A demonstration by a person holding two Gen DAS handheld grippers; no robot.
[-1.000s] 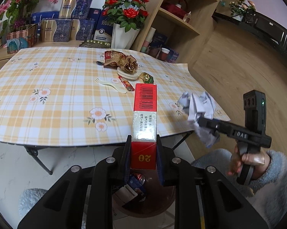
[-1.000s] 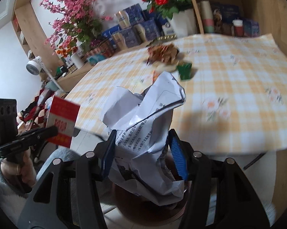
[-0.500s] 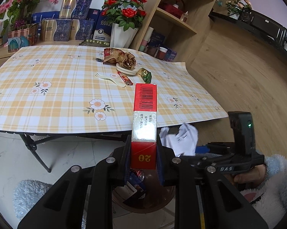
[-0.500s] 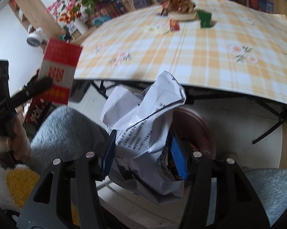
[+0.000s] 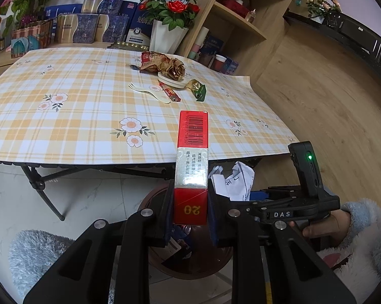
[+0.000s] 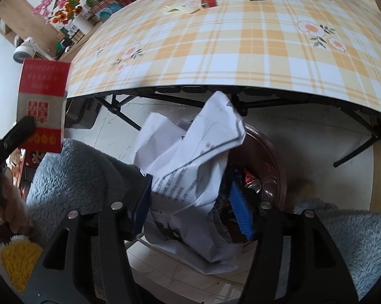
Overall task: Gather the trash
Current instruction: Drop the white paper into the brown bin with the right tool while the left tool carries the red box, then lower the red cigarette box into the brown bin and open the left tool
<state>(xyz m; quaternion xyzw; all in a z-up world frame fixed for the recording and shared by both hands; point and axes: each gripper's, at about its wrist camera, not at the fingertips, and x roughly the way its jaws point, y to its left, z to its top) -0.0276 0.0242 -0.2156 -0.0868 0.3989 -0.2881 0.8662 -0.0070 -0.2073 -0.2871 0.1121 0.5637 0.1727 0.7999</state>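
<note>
Evidently, disposal was in hand: the right gripper, jaws opening, released the crumpled white printed paper at centre frame over the round brown bin; the left gripper was clamped on the red cardboard box, judged due next.

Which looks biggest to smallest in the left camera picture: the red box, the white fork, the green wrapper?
1. Red box, though it sits right at the camera, so nearness inflates it.
2. White fork.
3. Green wrapper; close to the fork in size, so that order is unsure.

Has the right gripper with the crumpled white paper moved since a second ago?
Yes. The right gripper and crumpled white paper dropped from level with the checked table edge to below it; its jaws are opening.
</note>
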